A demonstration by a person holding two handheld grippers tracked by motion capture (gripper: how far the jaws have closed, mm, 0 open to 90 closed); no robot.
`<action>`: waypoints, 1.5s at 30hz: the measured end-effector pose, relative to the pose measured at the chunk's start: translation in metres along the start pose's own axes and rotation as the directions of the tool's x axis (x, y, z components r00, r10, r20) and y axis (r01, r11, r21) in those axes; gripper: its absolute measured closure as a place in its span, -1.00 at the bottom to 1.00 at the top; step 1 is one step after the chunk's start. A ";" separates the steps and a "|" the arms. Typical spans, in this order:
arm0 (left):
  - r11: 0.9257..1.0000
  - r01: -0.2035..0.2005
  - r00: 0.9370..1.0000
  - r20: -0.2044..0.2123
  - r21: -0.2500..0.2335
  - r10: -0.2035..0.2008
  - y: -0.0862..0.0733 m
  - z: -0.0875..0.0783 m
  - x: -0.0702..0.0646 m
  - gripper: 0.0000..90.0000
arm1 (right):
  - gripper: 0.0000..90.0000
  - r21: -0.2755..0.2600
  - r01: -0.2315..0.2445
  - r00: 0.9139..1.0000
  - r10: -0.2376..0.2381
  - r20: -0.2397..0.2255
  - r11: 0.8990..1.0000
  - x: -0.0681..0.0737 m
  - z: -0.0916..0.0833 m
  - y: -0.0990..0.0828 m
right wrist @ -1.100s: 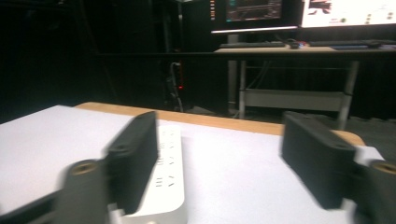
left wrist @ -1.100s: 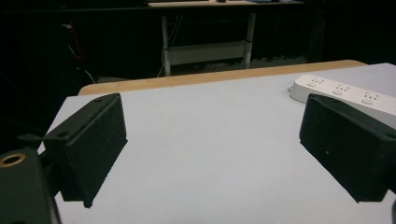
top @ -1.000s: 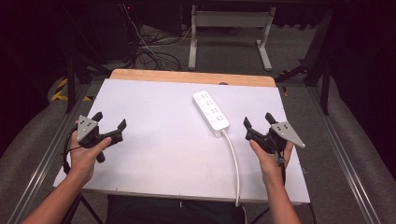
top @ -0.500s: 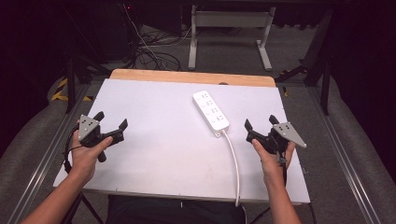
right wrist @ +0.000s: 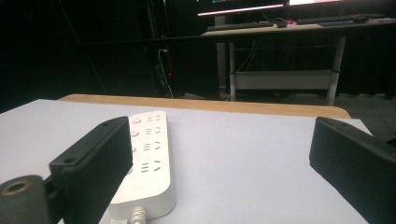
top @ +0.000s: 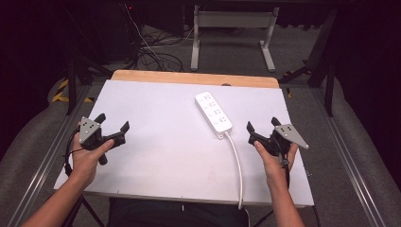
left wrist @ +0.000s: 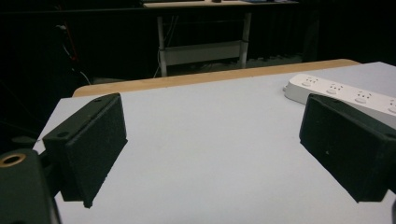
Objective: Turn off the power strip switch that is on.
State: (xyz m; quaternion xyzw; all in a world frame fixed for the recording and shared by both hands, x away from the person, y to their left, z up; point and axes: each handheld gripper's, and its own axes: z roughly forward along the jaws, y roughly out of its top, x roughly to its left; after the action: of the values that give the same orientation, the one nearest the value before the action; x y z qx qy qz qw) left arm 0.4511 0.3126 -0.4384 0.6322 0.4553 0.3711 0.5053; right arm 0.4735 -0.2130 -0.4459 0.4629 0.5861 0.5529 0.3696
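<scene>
A white power strip (top: 213,112) lies slantwise on the white table top (top: 165,151), right of centre, its white cable (top: 237,163) running to the near edge. It also appears at the right of the left gripper view (left wrist: 345,93) and at the left of the right gripper view (right wrist: 147,156). My left gripper (top: 112,122) rests near the table's left side, open and empty; in its own view (left wrist: 212,154) the jaws stand wide apart. My right gripper (top: 261,125) sits just right of the strip's cable end, open and empty, jaws wide in its own view (right wrist: 224,172).
A wooden strip (top: 189,78) edges the table's far side. Beyond it stand a metal desk frame (top: 231,33) and loose cables (top: 151,56) on the dark floor. Metal rails (top: 350,161) run along both sides of the table.
Both hands hold almost still; the right gripper has shifted very slightly. Nothing was taken hold of or let go.
</scene>
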 end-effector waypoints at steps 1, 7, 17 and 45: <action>1.000 0.001 1.000 -0.002 -0.001 -0.001 0.000 0.000 0.000 -0.82 | -0.86 -0.001 0.005 1.000 -0.005 0.000 1.000 0.000 0.000 0.000; 1.000 0.005 1.000 -0.007 0.002 -0.005 0.000 -0.001 0.001 -0.83 | -0.87 0.009 0.013 1.000 -0.013 -0.011 1.000 0.002 0.002 -0.001; 1.000 0.009 1.000 -0.009 0.001 -0.009 0.000 -0.001 0.002 -0.85 | -0.88 0.014 0.013 1.000 -0.013 -0.017 1.000 0.002 0.003 -0.001; 1.000 0.015 1.000 -0.009 0.009 -0.015 0.000 0.001 0.003 -0.88 | -0.89 0.020 0.007 1.000 -0.007 -0.013 1.000 0.001 0.006 -0.002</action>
State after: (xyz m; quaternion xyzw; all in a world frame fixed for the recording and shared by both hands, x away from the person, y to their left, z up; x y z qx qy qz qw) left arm 0.4531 0.3153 -0.4389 0.6294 0.4640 0.3681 0.5032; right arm 0.4786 -0.2106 -0.4488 0.4609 0.5957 0.5486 0.3629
